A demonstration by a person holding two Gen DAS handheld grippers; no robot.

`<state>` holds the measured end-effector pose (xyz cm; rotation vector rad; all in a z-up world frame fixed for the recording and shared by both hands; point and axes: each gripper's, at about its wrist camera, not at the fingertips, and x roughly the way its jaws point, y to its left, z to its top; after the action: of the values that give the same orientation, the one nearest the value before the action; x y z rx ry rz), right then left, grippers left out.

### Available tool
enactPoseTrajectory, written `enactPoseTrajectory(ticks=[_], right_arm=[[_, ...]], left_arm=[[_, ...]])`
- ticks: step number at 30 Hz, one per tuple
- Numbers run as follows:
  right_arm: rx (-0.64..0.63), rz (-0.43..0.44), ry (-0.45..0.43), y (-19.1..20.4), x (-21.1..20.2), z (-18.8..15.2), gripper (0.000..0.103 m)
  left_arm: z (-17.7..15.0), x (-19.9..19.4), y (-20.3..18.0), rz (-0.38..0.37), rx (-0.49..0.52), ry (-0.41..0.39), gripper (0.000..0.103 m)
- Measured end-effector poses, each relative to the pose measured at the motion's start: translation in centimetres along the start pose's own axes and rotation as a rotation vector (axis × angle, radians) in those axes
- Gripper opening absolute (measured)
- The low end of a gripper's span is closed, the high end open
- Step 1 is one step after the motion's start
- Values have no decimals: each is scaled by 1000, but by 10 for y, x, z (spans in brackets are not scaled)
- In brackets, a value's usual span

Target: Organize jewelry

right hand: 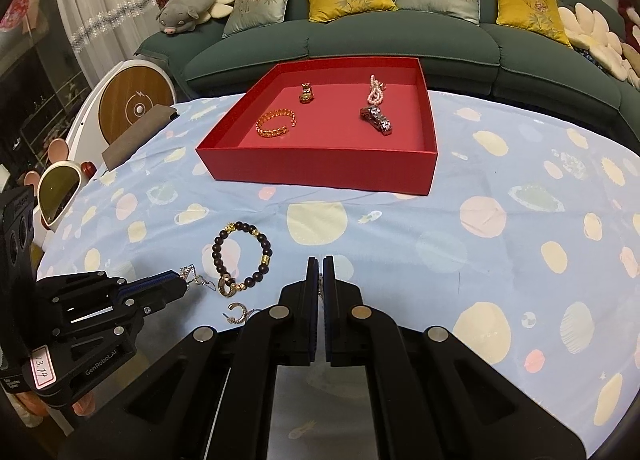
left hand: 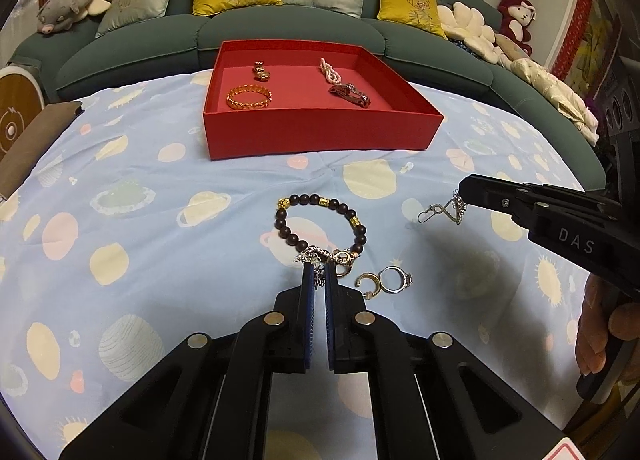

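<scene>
A red box (left hand: pixel 320 132) (right hand: pixel 320 168) on the patterned cloth holds a gold bangle (left hand: pixel 249 97), a gold charm (left hand: pixel 261 72), a pink bead string (left hand: pixel 330 71) and a metal watch band (left hand: pixel 349 94). A dark bead bracelet (left hand: pixel 320 224) (right hand: pixel 242 256) lies in front of it. My left gripper (left hand: pixel 319 266) (right hand: pixel 185 280) is shut on a silver earring (left hand: pixel 316 260) just above the cloth by the bracelet. My right gripper (right hand: pixel 320 264) (left hand: pixel 461 190) is shut on another silver earring (left hand: pixel 444 210), held above the cloth. A hoop earring (left hand: pixel 368 282) and a silver ring (left hand: pixel 396 280) lie beside the left fingers.
A green sofa (left hand: pixel 280 28) with yellow and grey cushions runs behind the table. A brown pad (right hand: pixel 136 132) and a round wooden disc (right hand: pixel 136 108) sit at the table's left edge. Sunglasses (right hand: pixel 60 188) lie beyond that edge.
</scene>
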<state>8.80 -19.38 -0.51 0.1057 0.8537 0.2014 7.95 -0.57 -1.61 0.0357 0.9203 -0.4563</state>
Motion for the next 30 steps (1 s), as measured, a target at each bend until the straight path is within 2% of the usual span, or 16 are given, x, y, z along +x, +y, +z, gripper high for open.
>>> enactPoseTrajectory(ticks=[17, 24, 30], right_arm=[[15, 0, -66, -5, -16, 21, 1], [3, -13, -135, -10, -22, 66, 1], [25, -13, -162, -15, 2, 113, 1]], left_arm=[[40, -16, -8, -25, -47, -60, 3], [84, -11, -2, -45, -49, -78, 3], [132, 8, 1, 7, -10, -126, 3]])
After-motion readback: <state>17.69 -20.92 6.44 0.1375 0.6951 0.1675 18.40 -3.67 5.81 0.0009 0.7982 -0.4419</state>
